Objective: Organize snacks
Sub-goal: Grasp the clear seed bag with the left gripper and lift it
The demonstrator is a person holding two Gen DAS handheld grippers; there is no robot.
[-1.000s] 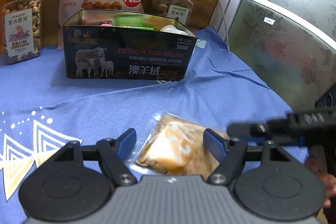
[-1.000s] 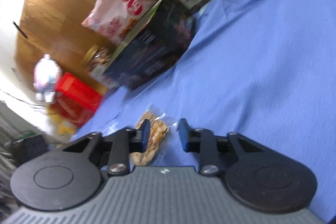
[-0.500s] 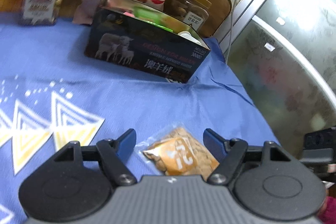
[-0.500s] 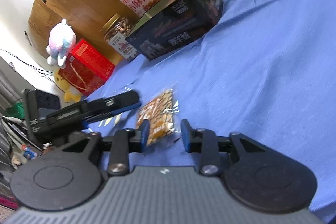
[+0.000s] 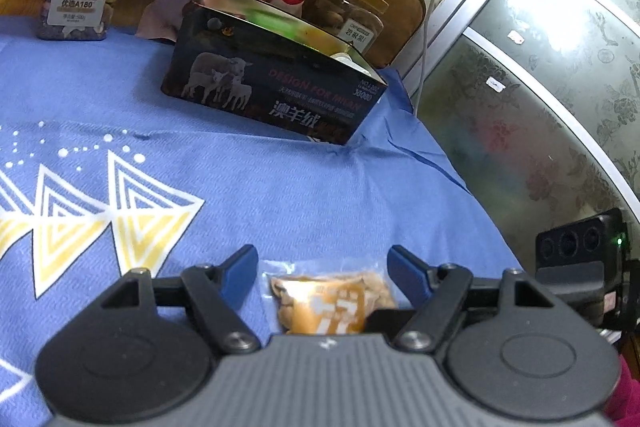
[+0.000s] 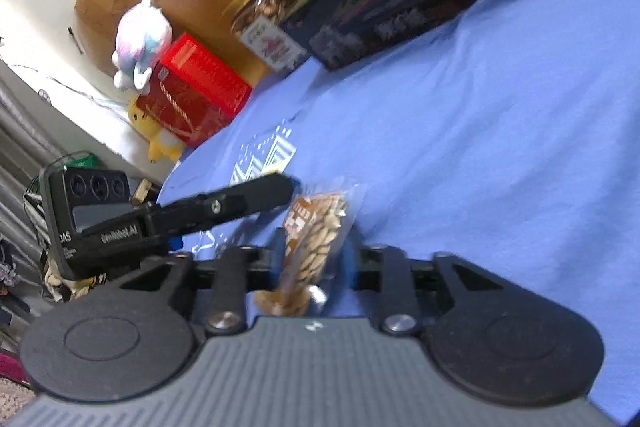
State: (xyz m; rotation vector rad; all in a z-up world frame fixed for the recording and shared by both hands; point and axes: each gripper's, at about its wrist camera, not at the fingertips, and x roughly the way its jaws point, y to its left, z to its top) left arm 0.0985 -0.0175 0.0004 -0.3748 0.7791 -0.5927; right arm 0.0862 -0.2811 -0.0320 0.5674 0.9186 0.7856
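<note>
Blue cloth runs back to the tin box, snacks already inside (contents blurred). Left gripper gapes around the peanut packet; right gripper seems clenched on it. Boxing remains.

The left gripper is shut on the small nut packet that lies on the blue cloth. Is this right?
Not quite. The left gripper is open, not shut: its fingers stand wide apart on either side of the small nut packet on the blue cloth. The left wrist view shows this.
</note>
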